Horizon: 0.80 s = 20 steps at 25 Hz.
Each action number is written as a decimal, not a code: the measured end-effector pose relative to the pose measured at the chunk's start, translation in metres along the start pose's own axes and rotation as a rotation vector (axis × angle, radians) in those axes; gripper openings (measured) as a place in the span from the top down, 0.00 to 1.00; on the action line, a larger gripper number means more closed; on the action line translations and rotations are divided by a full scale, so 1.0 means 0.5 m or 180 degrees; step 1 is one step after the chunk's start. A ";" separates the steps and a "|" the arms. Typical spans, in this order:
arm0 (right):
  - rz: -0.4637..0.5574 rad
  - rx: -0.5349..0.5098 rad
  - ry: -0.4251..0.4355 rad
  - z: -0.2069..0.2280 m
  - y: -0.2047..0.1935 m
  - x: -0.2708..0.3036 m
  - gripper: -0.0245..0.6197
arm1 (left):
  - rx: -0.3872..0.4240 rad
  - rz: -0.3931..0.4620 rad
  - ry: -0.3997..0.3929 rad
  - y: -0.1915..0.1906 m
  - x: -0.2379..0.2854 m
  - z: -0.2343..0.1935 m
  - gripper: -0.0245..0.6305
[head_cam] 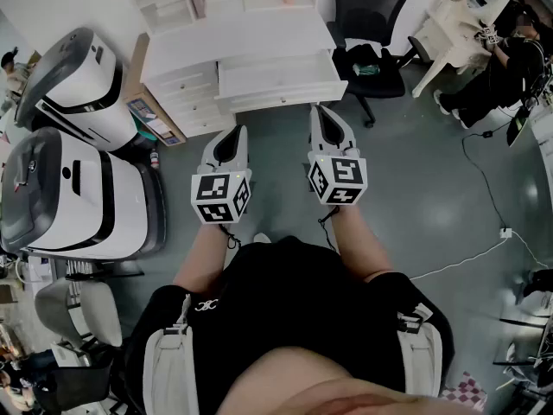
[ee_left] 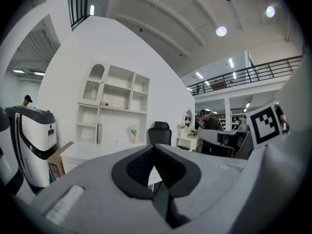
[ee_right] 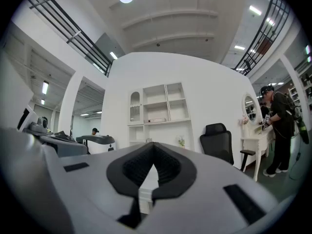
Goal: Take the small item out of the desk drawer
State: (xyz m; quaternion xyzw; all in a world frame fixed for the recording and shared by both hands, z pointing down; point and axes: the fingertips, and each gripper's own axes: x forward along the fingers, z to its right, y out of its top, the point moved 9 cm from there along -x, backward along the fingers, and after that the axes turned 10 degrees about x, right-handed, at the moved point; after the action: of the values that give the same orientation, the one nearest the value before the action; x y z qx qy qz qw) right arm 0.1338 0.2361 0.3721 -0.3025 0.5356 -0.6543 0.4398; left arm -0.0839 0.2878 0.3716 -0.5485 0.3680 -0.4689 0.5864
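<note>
The white desk (head_cam: pixel 233 46) stands ahead of me across the grey floor, with a wide middle drawer (head_cam: pixel 278 76) and a stack of small drawers (head_cam: pixel 183 93) to its left. No small item shows in any view. My left gripper (head_cam: pixel 232 133) and right gripper (head_cam: pixel 323 112) hang side by side in front of my body, short of the desk and pointing at it. Both are shut with nothing between the jaws. In the left gripper view the closed left gripper (ee_left: pixel 155 152) faces the desk (ee_left: pixel 92 152). The right gripper (ee_right: pixel 152 149) looks the same way.
A black office chair (head_cam: pixel 370 24) stands right of the desk. Two large white machines (head_cam: pixel 76 89) (head_cam: pixel 73 199) and a cardboard box (head_cam: pixel 149 106) crowd the left. A person (head_cam: pixel 505 59) stands at a white dressing table (head_cam: pixel 454 15) far right. A white cable (head_cam: pixel 467 256) lies on the floor.
</note>
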 end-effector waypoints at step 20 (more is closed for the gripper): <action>-0.0026 -0.0068 0.0001 -0.022 -0.008 0.029 0.97 | 0.0031 -0.0003 0.0001 -0.010 0.015 -0.039 0.94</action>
State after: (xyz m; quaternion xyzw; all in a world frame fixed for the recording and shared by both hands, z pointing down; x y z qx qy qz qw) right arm 0.1168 0.2282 0.3724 -0.3093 0.5414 -0.6504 0.4339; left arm -0.1010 0.2748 0.3747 -0.5457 0.3655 -0.4711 0.5889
